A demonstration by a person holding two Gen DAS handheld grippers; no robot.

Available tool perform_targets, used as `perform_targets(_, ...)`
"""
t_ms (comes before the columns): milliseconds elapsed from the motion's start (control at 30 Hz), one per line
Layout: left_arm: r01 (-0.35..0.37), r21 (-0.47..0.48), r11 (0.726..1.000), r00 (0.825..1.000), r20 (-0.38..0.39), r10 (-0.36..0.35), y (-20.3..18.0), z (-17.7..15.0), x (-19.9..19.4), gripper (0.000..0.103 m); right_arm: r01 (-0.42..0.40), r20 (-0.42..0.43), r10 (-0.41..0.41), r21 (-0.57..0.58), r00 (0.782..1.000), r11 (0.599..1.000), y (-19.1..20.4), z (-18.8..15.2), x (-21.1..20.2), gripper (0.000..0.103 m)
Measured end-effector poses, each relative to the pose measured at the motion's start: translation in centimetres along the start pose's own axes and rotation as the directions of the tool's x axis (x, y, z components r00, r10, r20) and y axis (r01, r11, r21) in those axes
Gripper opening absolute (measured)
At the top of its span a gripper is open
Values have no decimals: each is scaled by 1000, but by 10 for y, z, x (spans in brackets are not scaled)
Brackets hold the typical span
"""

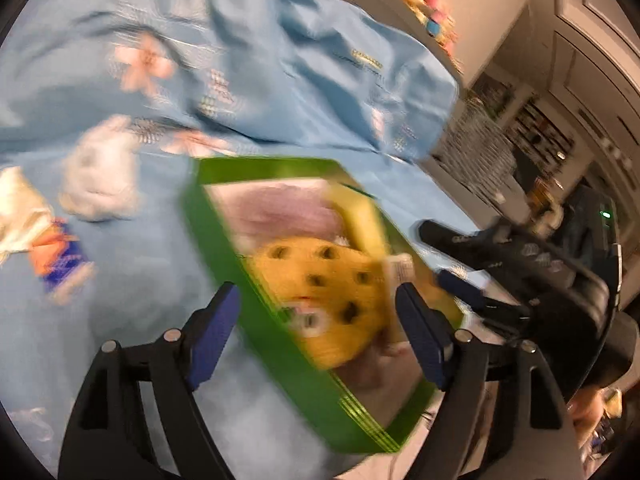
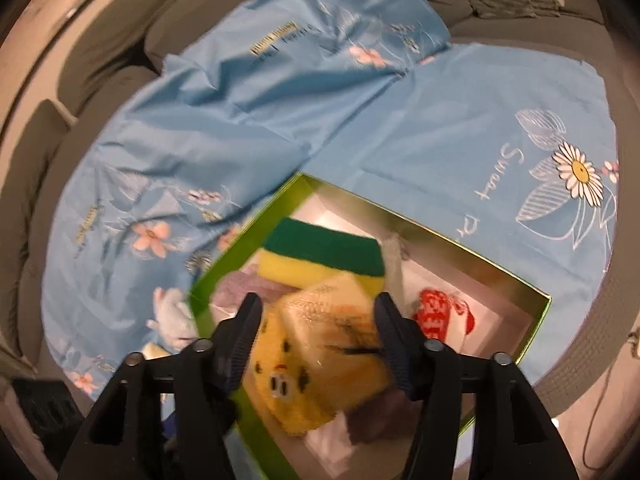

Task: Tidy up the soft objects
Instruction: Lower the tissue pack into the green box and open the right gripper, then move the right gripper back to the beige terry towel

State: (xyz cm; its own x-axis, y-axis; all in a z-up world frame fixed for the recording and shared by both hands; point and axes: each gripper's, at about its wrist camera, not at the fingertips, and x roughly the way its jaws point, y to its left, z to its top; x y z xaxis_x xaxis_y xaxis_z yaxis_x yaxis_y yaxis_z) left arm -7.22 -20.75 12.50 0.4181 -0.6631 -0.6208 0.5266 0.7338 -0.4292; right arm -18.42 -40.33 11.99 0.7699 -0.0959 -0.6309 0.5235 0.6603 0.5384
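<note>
A green box (image 1: 216, 236) lies open on a blue flowered sheet (image 1: 240, 60). Inside it are a yellow spotted plush (image 1: 320, 276), a purple cloth (image 1: 280, 208) and a yellow-green sponge (image 2: 320, 256). A red and white soft item (image 2: 436, 312) lies in the same box (image 2: 440, 236). My left gripper (image 1: 316, 292) is open and straddles the box's near wall and the plush. My right gripper (image 2: 318, 300) is open over the yellow plush (image 2: 288, 368), with a clear-wrapped pale sponge (image 2: 332, 320) lying loose between its fingers. The right gripper (image 1: 432, 252) also shows in the left wrist view, at the box's right side.
A white plush (image 1: 100, 176) and an orange and blue item (image 1: 60, 256) lie on the sheet left of the box. The sheet (image 2: 400, 120) covers a grey sofa (image 2: 100, 40). Shelves (image 1: 540, 128) and furniture stand beyond the sheet's right edge.
</note>
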Motion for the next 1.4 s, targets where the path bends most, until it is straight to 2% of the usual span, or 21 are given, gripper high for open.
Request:
perform_targets(67, -81, -29, 996, 997, 15, 81, 22, -3, -17, 85, -2, 29, 3, -14, 1000, 1000, 6, -1, -7, 79)
perform_targets(167, -193, -46, 980, 979, 49, 196, 57, -9, -44, 88, -12, 62, 15, -55, 998, 998, 20, -3, -13, 84)
perform_targets(267, -334, -79, 939, 939, 57, 338, 104, -19, -73, 89, -48, 59, 54, -92, 997, 995, 35, -6, -12, 87)
perform_targets(300, -397, -107, 912, 913, 59, 404, 125, -22, -87, 89, -52, 59, 59, -105, 997, 993, 40, -8, -12, 87)
perform_targets(333, -428, -130, 895, 897, 64, 438, 137, -24, -95, 89, -53, 58, 60, -120, 997, 991, 46, -10, -11, 87)
perform_targets(367, -472, -185, 862, 868, 74, 492, 158, -27, -111, 89, -48, 55, 56, -143, 997, 989, 53, -12, -9, 87)
perform_targets(467, -513, -322, 795, 827, 64, 559, 204, -37, -138, 89, -43, 55, 55, -202, 997, 979, 77, -22, -7, 87)
perform_targets(533, -523, -381, 762, 811, 50, 582, 223, -45, -148, 89, -64, 53, 79, -245, 995, 967, 93, -30, -4, 87)
perform_targets(600, -552, -430, 714, 794, -10, 608, 240, -50, -149, 89, -98, 35, 114, -304, 993, 947, 115, -42, 3, 88)
perform_targets(633, -557, -442, 703, 794, -34, 608, 244, -50, -147, 89, -117, 15, 130, -338, 991, 934, 127, -49, 9, 91)
perform_targets(700, -543, -459, 704, 806, -47, 591, 252, -52, -149, 89, -149, -31, 149, -385, 988, 911, 146, -64, 21, 95)
perform_targets(767, -540, -462, 703, 807, -47, 588, 259, -51, -156, 89, -192, -97, 166, -420, 981, 887, 168, -81, 38, 95)
perform_targets(833, -548, -483, 683, 790, -32, 612, 266, -51, -165, 89, -227, -153, 176, -446, 972, 866, 191, -98, 53, 95)
perform_targets(867, -569, -507, 648, 768, -46, 639, 274, -53, -170, 89, -249, -186, 182, -463, 966, 851, 205, -108, 63, 95)
perform_targets(900, -579, -518, 630, 760, -62, 647, 278, -53, -170, 89, -272, -218, 188, -479, 958, 835, 217, -116, 71, 95)
perform_targets(933, -578, -530, 620, 760, -75, 645, 283, -53, -171, 89, -303, -262, 192, -497, 946, 813, 229, -126, 80, 95)
perform_targets(1000, -540, -571, 618, 785, -77, 615, 294, -53, -177, 89, -329, -344, 158, -521, 925, 787, 254, -146, 104, 95)
perform_targets(1067, -494, -602, 628, 810, -56, 584, 297, -53, -185, 89, -304, -363, 107, -544, 925, 782, 274, -157, 125, 95)
perform_targets(1200, -426, -618, 661, 846, -12, 534, 293, -52, -195, 89, -238, -331, 35, -596, 943, 767, 317, -163, 173, 95)
perform_targets(1300, -410, -617, 672, 860, -18, 509, 295, -48, -192, 89, -105, -244, -86, -674, 966, 731, 344, -170, 215, 95)
perform_targets(1400, -411, -621, 667, 866, -36, 500, 298, -47, -190, 89, -80, -257, -144, -697, 956, 712, 355, -177, 250, 95)
